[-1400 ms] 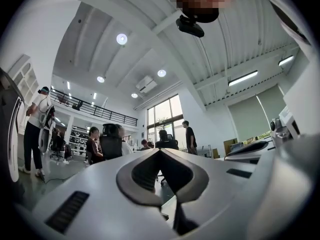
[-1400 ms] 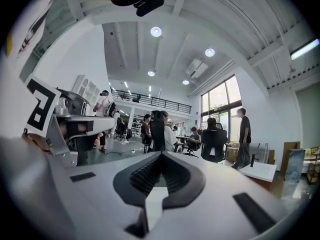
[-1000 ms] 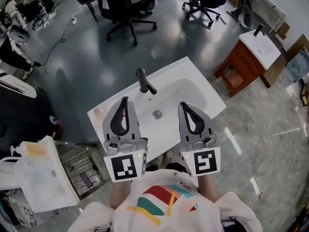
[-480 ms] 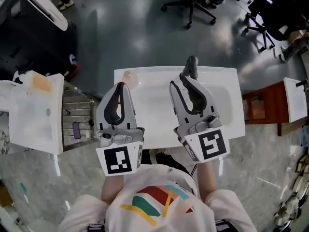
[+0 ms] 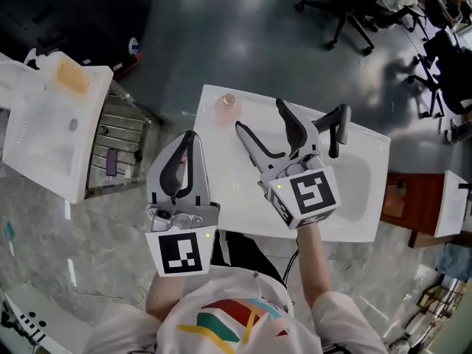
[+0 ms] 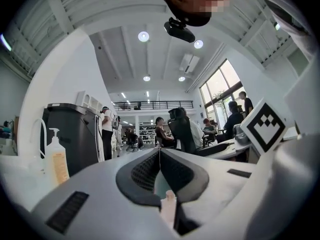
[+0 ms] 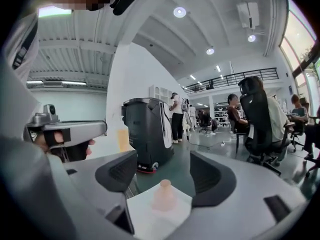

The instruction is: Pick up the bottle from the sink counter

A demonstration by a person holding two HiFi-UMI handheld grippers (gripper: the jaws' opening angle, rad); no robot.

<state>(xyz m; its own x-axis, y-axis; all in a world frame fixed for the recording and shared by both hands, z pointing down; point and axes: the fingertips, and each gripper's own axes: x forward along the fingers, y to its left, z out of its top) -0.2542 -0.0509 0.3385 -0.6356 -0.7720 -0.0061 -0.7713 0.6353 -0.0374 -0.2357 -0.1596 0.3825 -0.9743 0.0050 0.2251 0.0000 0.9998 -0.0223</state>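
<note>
Plainly the pick-up has not happened yet: nothing is gripped and the whole grasp and lift are left to do. The right gripper [image 5: 259, 113] has its jaws spread wide, having just been opening, and no pad presses on anything. In the right gripper view [image 7: 162, 170] the bottle [image 7: 162, 195] shows low in the gap between the jaws, ahead of the tips, so it looks lined up but not enclosed.

The left gripper [image 5: 190, 136] has its jaws together on nothing and hangs by the near left side of the desk [image 5: 219, 136]. In its own view [image 6: 160, 152] the pink top of the bottle [image 6: 168, 204] peeps out below the closed jaws.

From overhead, the bottle [image 5: 226, 108] is small, pale pink and upright. It stands on the far left corner of the white desk, near the tip of the right gripper's left jaw and a little to that jaw's outer side. It is well apart from the dark faucet [image 5: 336, 127] and the basin on the right.

To my eye the right gripper is the one meant to take it. It would need to go forward until the bottle sits between the pads, then close and raise it off the desk [image 7: 150, 220].
</note>
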